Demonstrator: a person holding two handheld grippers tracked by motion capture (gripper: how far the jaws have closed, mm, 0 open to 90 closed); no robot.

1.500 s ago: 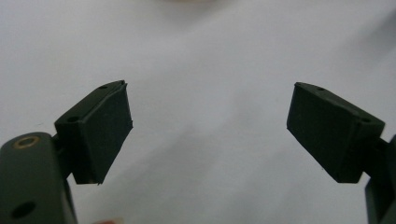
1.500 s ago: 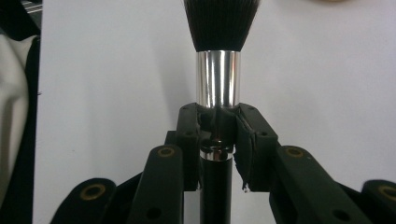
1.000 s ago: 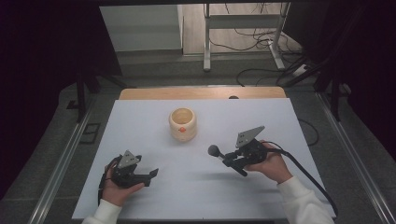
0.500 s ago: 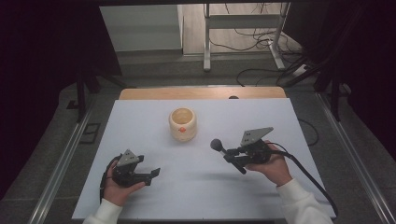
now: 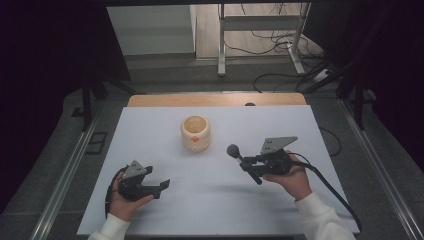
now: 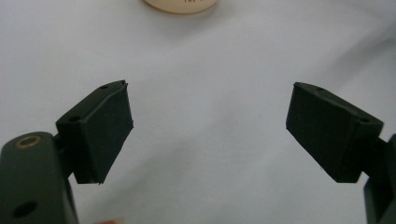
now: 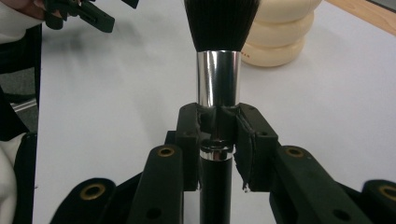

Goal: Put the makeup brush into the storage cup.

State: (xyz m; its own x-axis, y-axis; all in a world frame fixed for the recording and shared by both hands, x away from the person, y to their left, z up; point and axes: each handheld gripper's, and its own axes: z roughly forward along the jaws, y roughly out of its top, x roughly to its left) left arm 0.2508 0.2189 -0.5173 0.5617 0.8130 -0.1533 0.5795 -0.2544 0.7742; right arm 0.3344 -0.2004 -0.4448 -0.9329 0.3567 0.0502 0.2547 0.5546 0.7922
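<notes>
Right gripper view has the right tongs (image 7: 219, 135) clamped on the brush (image 7: 217, 79) at its narrow neck, above the white counter (image 5: 165, 135); that glossy chrome ferrule could slip or twist (smooth metal, small bite). Left tongs (image 6: 208, 135) gape apart, empty. Ahead sits a cream, ribbed, round holder (image 5: 195, 133)

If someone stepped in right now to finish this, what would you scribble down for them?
Right gripper: shut on the brush, clamped at its black handle just below the silver collar, bristles pointing toward the cream holder.
Left gripper: open, holding nothing, low over the white table at its near left.
Holder: upright at the table's middle, apart from both grippers.
Done: brush picked up.
Left, most likely: carry the brush over and stand it in the holder.
</notes>
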